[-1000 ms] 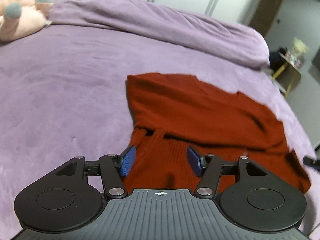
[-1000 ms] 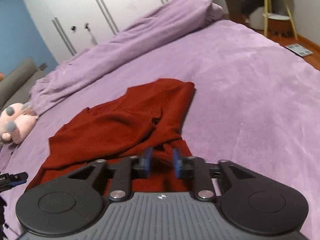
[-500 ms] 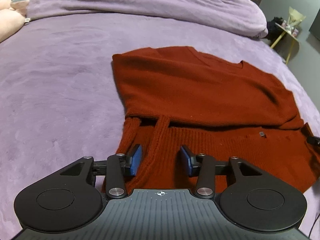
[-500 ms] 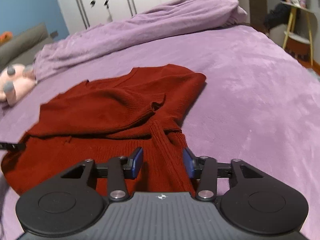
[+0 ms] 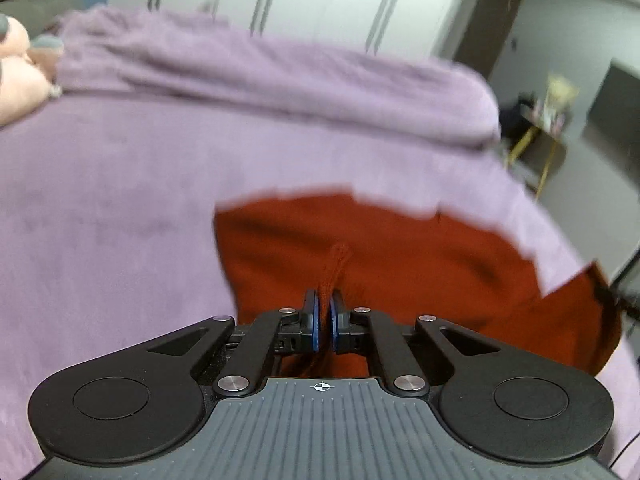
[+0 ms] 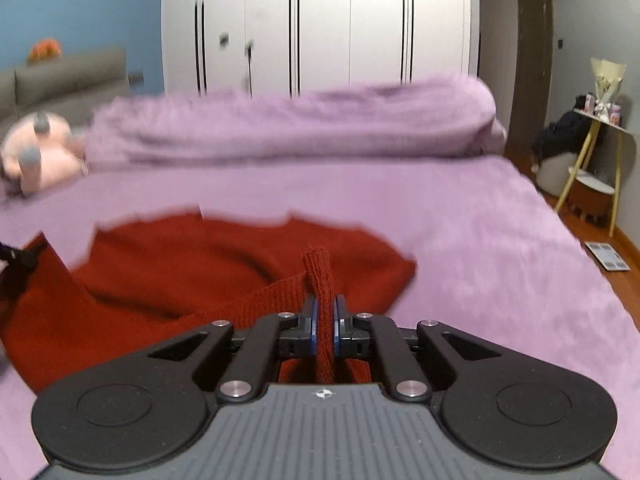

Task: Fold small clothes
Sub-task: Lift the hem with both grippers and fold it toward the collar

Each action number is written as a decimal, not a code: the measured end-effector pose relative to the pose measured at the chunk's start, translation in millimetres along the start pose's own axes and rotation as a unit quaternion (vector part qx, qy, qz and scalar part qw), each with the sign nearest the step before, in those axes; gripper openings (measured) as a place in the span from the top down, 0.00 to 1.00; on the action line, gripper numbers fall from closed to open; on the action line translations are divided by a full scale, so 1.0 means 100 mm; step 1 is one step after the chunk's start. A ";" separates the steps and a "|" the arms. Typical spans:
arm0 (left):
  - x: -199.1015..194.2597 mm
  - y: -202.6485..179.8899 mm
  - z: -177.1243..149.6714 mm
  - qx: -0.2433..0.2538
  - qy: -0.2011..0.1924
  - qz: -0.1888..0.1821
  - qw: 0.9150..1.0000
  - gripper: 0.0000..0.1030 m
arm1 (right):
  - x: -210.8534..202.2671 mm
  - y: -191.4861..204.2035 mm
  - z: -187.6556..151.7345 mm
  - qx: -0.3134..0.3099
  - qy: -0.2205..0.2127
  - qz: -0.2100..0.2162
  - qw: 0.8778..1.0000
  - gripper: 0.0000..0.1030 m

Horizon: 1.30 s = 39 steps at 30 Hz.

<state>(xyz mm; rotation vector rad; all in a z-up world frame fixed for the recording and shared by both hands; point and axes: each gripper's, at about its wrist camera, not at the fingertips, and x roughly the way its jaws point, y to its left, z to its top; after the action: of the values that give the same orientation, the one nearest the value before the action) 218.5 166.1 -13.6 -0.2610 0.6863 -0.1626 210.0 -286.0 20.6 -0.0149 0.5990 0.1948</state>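
A dark red knitted sweater (image 5: 400, 256) lies on the purple bed cover, its near hem raised. My left gripper (image 5: 324, 304) is shut on a pinched fold of that ribbed hem, which sticks up between the blue pads. In the right wrist view the same sweater (image 6: 200, 256) spreads to the left, and my right gripper (image 6: 325, 308) is shut on another ribbed fold of the hem standing up between its pads. At that view's left edge the other gripper's dark tip (image 6: 16, 260) holds the far corner of the hem. Both views are blurred.
A rolled purple blanket (image 6: 300, 124) lies across the far side of the bed (image 6: 480, 240). A pink plush toy (image 6: 36, 156) sits at the far left. White wardrobe doors (image 6: 320, 28) stand behind, and a yellow-legged side table (image 6: 600, 152) is on the right by the floor.
Both grippers went from open around the hem to shut on it, then lifted it. The views tipped upward, so more of the room shows.
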 end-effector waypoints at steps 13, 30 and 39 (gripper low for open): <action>1.04 0.29 0.10 -0.041 0.053 0.048 0.997 0.67 | 1.17 -0.12 0.10 0.025 0.076 -0.044 0.996 0.90; 0.65 0.19 0.39 -0.017 -0.040 0.003 0.999 0.92 | 0.98 0.03 0.21 -0.035 0.006 -0.051 0.998 0.95; 1.29 0.01 1.01 0.014 -0.095 0.118 0.988 0.91 | 1.63 -0.18 0.89 0.009 -0.046 -0.119 0.992 0.95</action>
<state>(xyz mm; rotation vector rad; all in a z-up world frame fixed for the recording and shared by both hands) 381.8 155.2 -16.3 -0.1645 0.5202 0.0782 394.8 -268.2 2.3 -0.0603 0.5030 -0.0420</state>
